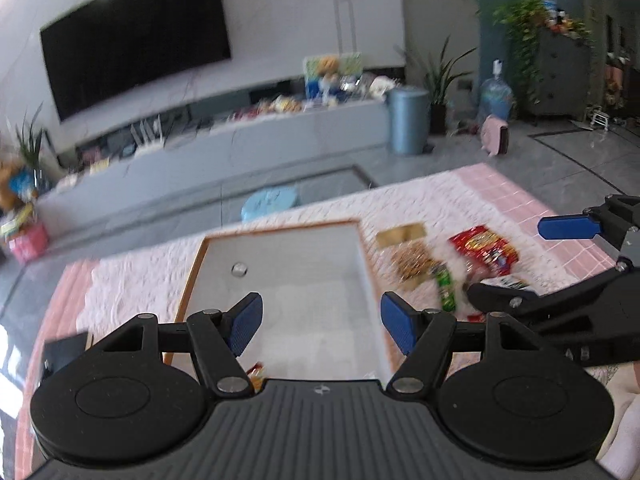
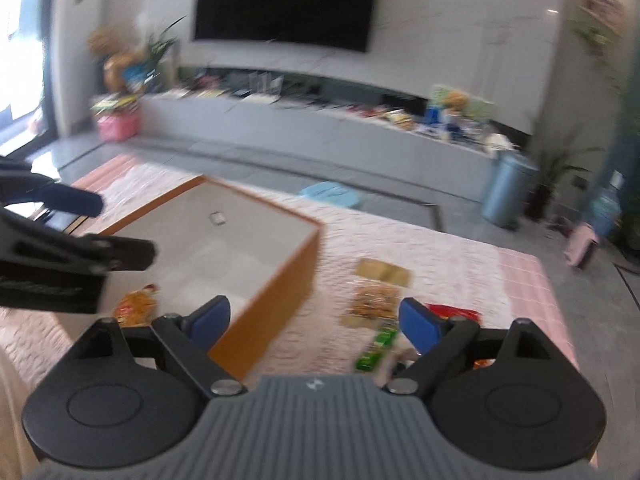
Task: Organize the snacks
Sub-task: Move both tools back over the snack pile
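Observation:
An open box (image 1: 360, 264) with orange sides and a white inside stands on a pink cloth. One orange snack pack (image 2: 136, 306) lies in its near corner, also in the left wrist view (image 1: 256, 374). Right of the box lie a gold pack (image 1: 402, 234), a clear pack of brown snacks (image 1: 412, 262), a green pack (image 1: 446, 290) and a red pack (image 1: 486, 248). My left gripper (image 1: 322, 326) is open and empty above the box. My right gripper (image 2: 314, 326) is open and empty over the box's right edge, next to the loose packs.
The pink cloth (image 2: 460, 256) covers a low table. Beyond it are a grey floor, a light blue round stool (image 2: 330, 194), a long TV cabinet (image 2: 320, 128) with clutter, a blue bin (image 1: 408, 120) and potted plants.

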Motion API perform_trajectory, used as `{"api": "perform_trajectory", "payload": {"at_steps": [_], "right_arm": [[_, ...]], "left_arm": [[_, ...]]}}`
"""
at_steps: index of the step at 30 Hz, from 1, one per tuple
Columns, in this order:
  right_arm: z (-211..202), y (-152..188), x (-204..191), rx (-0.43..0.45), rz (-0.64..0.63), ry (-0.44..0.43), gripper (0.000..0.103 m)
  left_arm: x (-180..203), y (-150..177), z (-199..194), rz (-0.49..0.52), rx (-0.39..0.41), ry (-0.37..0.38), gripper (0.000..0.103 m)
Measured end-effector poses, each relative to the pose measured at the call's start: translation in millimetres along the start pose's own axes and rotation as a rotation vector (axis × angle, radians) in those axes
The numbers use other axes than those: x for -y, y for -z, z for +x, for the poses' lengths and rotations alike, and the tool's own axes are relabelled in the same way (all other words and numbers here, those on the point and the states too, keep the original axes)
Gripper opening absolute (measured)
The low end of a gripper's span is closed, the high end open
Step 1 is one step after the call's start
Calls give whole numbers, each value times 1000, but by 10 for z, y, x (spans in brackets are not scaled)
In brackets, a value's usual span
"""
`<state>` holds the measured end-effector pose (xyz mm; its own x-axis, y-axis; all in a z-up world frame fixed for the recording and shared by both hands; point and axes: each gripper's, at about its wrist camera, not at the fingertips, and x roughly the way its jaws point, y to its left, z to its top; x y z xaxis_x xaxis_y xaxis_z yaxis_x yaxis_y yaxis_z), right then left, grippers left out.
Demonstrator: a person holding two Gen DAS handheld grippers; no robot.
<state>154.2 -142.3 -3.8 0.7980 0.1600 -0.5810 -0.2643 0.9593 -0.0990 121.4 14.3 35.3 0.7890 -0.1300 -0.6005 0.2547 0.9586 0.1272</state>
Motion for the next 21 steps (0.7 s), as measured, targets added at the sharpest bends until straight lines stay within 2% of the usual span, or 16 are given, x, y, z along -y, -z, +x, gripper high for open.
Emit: {"api": "perform_trajectory", "payload": {"at_steps": [4,8,11,14,21], "right_arm": [[-193,159,319,27,85,56,89],[-345,364,576,59,126,113,89],[-392,514,721,66,172,152,89],[-428,674,887,78,231,138,89],[-268,949,1074,-14,277,161,89]], "left_arm": [[321,-12,-58,62,80,-15,80],[560,-4,-34,32,108,46,80],[693,17,38,-7,95,96,80],[832,37,124,-13,74,144,79],[1033,82,333,-9,16,193,77]]}}
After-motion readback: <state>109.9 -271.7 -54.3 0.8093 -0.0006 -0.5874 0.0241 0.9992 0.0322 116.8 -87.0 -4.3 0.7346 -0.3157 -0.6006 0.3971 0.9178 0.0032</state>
